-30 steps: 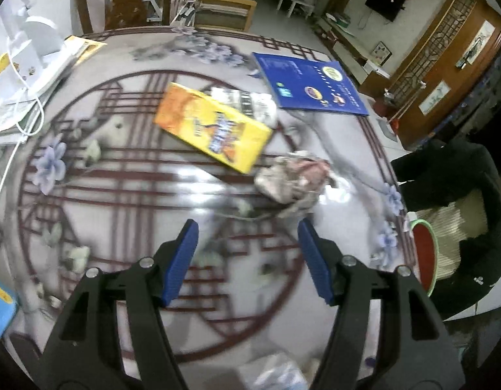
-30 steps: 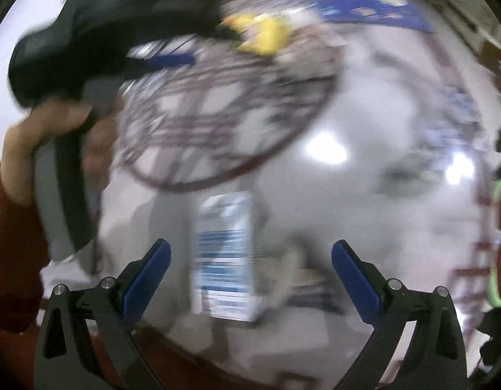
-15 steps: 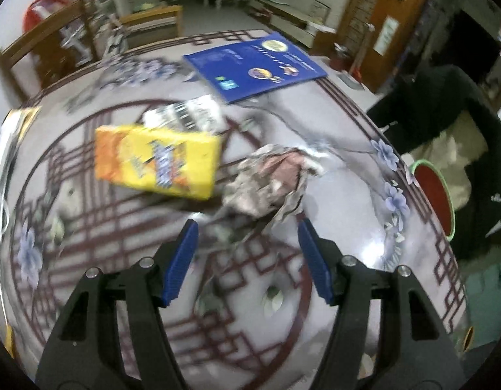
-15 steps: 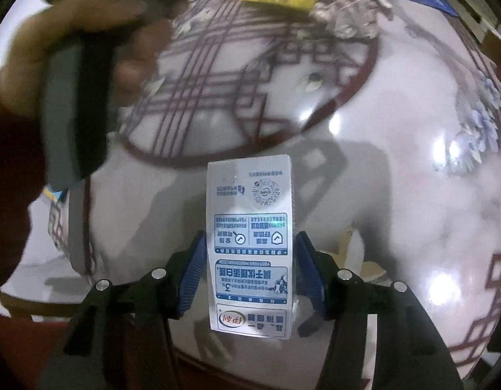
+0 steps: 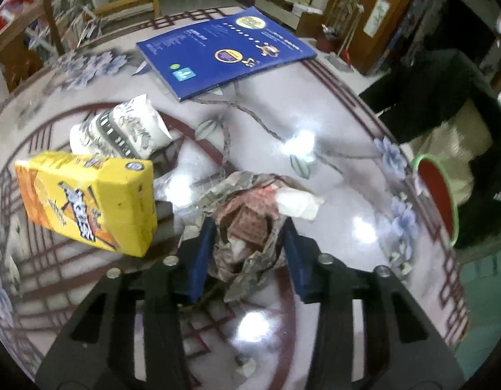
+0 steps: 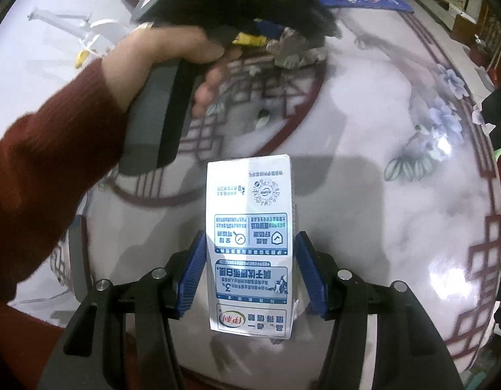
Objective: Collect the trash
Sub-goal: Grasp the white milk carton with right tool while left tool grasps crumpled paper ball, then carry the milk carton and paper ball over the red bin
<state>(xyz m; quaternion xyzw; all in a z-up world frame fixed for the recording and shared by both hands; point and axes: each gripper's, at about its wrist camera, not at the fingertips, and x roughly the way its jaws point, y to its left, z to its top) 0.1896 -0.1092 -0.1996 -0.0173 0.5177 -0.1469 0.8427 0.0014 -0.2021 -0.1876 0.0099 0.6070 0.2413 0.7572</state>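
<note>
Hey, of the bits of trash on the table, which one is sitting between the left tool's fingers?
The crumpled wrapper. It sits between the left tool's closing blue fingers, while the yellow box lies just left of them and the paper cup farther back.

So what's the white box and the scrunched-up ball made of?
The white box in the right claw looks like coated carton: flat printed faces, sharp folded edges, a slight sheen. The scrunched-up ball in the left claw looks like crumpled paper or wrapper: many dull, sharp creases; which one is unclear.
</note>
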